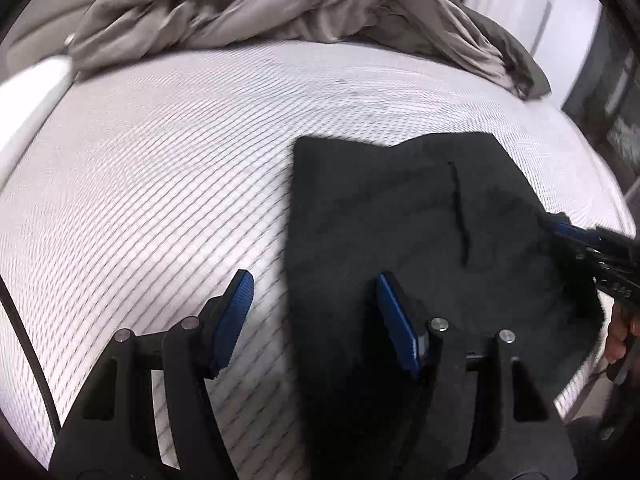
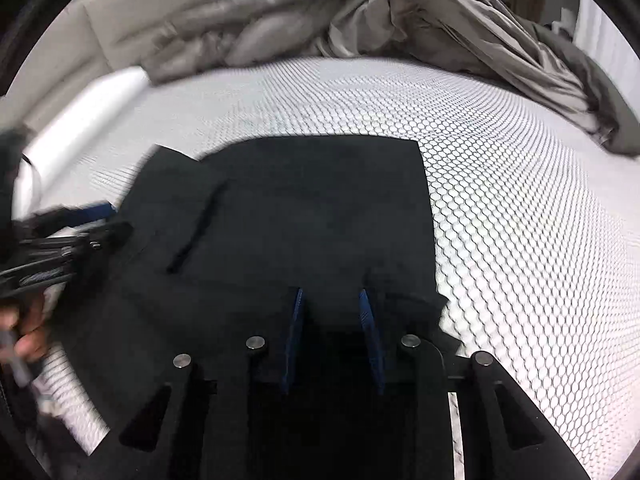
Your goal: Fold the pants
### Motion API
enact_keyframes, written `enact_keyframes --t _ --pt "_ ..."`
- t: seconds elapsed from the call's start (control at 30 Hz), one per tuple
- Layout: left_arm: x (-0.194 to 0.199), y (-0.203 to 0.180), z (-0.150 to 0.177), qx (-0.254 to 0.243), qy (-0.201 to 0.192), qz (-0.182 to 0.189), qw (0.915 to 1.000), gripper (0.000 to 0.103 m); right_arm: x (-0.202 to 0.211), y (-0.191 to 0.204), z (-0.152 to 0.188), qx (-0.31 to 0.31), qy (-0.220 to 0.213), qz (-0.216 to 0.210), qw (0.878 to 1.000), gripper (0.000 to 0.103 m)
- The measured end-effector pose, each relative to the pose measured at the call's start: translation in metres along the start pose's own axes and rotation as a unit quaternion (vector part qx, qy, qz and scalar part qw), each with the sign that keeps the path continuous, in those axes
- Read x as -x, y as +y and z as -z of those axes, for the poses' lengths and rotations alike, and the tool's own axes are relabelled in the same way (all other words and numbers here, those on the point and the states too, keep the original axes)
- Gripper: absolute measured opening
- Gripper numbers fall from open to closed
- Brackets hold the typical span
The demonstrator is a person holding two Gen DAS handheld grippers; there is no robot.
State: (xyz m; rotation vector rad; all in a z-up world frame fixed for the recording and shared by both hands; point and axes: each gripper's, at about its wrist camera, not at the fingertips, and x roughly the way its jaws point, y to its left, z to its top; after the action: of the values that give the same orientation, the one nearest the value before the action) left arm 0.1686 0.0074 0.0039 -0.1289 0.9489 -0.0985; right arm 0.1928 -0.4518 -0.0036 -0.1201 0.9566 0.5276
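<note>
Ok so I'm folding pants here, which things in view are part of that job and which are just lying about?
Part of the job:
- dark pants, lying on the mattress
- left gripper, jaws open at the pants' edge
- right gripper, jaws apart over the pants

Just lying about:
- crumpled grey bedding
- white patterned mattress

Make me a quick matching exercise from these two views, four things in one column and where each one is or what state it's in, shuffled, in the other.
Things:
1. pants
2. blanket
3. left gripper
4. mattress

Descriptions:
A. white, hexagon-patterned, under everything
B. open, straddling the edge of the dark fabric
C. dark, lying flat near the camera
D. grey-beige, bunched up at the far end

Pairs: 1-C, 2-D, 3-B, 4-A
</note>
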Motion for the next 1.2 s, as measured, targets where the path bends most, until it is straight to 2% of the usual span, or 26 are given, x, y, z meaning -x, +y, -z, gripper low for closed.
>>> enact_keyframes --t 0.07,0.1,0.13,0.2,0.27,0.33,0.37,0.4,0.43,0.47,0.53,0.57,0.67,0.77,0.83,0.87,0.9,0.93,0.97,1.0,1.03,1.07,1.13,1.2 --pt "0.013 0.016 0.007 0.021 -0.009 0.009 0.9997 0.062 0.021 -0.011 0.011 -0.007 -0.029 -0.021 0.999 0.036" --pt "0.021 0.023 0.014 0.033 -0.012 0.019 0.9992 0.062 0.035 -0.018 0.019 -0.012 -0.043 -0.020 0.999 0.042" --pt "0.027 0.029 0.023 0.043 -0.011 0.029 0.9986 0.062 0.042 -0.023 0.025 -0.017 -0.048 -0.017 0.999 0.052" --pt "0.033 0.033 0.036 0.051 0.001 0.050 0.9974 0.062 0.050 -0.044 0.041 -0.053 -0.046 -0.031 0.997 0.058" --pt "0.030 0.034 0.045 0.053 0.021 0.078 0.9954 0.057 0.039 -0.068 0.048 -0.104 -0.026 -0.075 0.991 0.058" --pt "0.024 0.028 0.045 0.043 0.031 0.095 0.9941 0.034 0.025 -0.081 0.055 -0.152 -0.008 -0.125 0.980 0.058" --pt "0.023 0.026 0.043 0.041 0.031 0.110 0.9926 0.026 0.019 -0.086 0.057 -0.173 -0.003 -0.151 0.973 0.058" --pt "0.022 0.022 0.040 0.036 0.029 0.116 0.9922 0.023 0.014 -0.089 0.058 -0.188 -0.003 -0.171 0.967 0.054" --pt "0.019 0.015 0.036 0.030 0.024 0.104 0.9938 0.023 0.012 -0.089 0.057 -0.195 -0.006 -0.182 0.964 0.037" --pt "0.017 0.012 0.032 0.027 0.019 0.096 0.9948 0.023 0.011 -0.088 0.056 -0.201 -0.009 -0.192 0.960 0.035" --pt "0.010 0.008 0.023 0.033 0.011 0.076 0.9965 0.023 0.007 -0.084 0.053 -0.210 -0.017 -0.185 0.960 0.028" --pt "0.006 0.006 0.019 0.034 0.007 0.063 0.9974 0.023 0.004 -0.082 0.048 -0.209 -0.025 -0.177 0.961 0.027" --pt "0.000 0.002 0.012 0.032 -0.003 0.046 0.9984 0.023 -0.002 -0.067 0.030 -0.182 -0.039 -0.120 0.975 0.027" --pt "0.007 0.001 0.013 0.034 -0.013 0.036 0.9987 0.023 -0.001 -0.058 0.022 -0.155 -0.032 -0.092 0.983 0.033" --pt "0.019 -0.003 0.019 0.020 -0.022 0.006 0.9995 0.026 0.008 -0.058 0.024 -0.142 -0.032 -0.080 0.986 0.048" --pt "0.026 -0.005 0.023 0.015 -0.027 -0.005 0.9995 0.027 0.017 -0.058 0.026 -0.133 -0.039 -0.061 0.988 0.052" --pt "0.032 -0.007 0.027 0.013 -0.033 -0.011 0.9993 0.032 0.024 -0.059 0.027 -0.127 -0.046 -0.047 0.990 0.062" --pt "0.041 -0.007 0.032 0.015 -0.040 -0.014 0.9990 0.042 0.031 -0.057 0.026 -0.118 -0.058 -0.038 0.991 0.077" --pt "0.051 -0.007 0.036 0.018 -0.051 -0.012 0.9985 0.049 0.041 -0.057 0.030 -0.112 -0.068 -0.034 0.991 0.084" --pt "0.063 -0.011 0.040 0.020 -0.069 -0.010 0.9974 0.061 0.052 -0.056 0.033 -0.107 -0.081 -0.029 0.991 0.094" --pt "0.075 -0.009 0.048 0.022 -0.082 -0.008 0.9964 0.073 0.064 -0.052 0.037 -0.100 -0.095 -0.025 0.990 0.099" --pt "0.087 -0.014 0.052 0.023 -0.102 -0.006 0.9945 0.080 0.073 -0.049 0.041 -0.093 -0.103 -0.024 0.990 0.102" --pt "0.104 -0.024 0.060 0.018 -0.140 0.003 0.9899 0.101 0.093 -0.037 0.043 -0.065 -0.130 -0.027 0.989 0.103" --pt "0.117 -0.031 0.066 0.005 -0.163 0.001 0.9866 0.102 0.111 -0.025 0.048 -0.041 -0.155 -0.033 0.987 0.103"
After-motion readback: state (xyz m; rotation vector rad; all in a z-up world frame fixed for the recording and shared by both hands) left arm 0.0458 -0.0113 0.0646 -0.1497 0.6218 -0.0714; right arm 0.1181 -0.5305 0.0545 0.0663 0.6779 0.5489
